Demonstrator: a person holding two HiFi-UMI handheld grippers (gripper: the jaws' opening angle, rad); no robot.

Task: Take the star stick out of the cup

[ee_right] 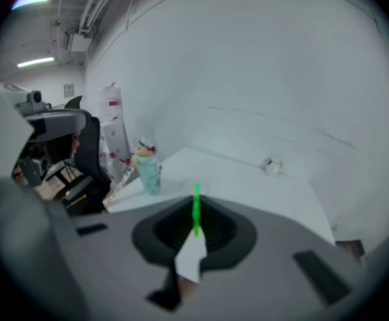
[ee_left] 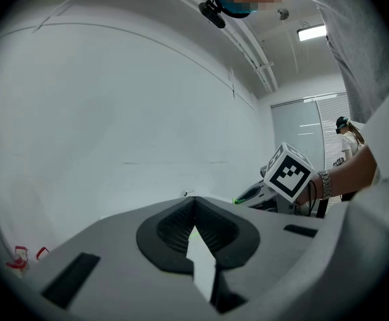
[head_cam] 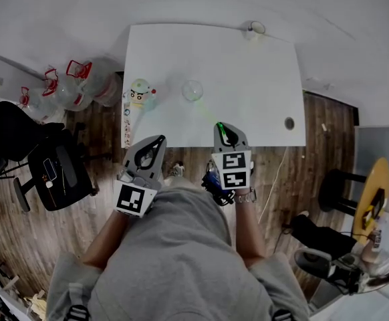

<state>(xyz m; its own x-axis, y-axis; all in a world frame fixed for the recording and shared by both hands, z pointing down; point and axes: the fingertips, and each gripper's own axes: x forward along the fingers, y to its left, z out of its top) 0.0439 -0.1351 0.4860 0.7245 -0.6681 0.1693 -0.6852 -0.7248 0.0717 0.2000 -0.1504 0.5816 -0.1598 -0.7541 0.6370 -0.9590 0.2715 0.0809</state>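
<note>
A clear cup stands in the middle of the white table. A thin green stick slants from the cup's rim back to my right gripper, which is shut on its near end. In the right gripper view the stick rises from between the shut jaws toward the faint cup. Its star end is too blurred to make out. My left gripper hovers at the table's front edge, left of the right one; its jaws meet with nothing between them.
A pale bottle with a figure head stands at the table's left edge, also in the right gripper view. A small clear object sits at the far edge. A cable hole is near the right front corner. Chairs and water jugs stand left.
</note>
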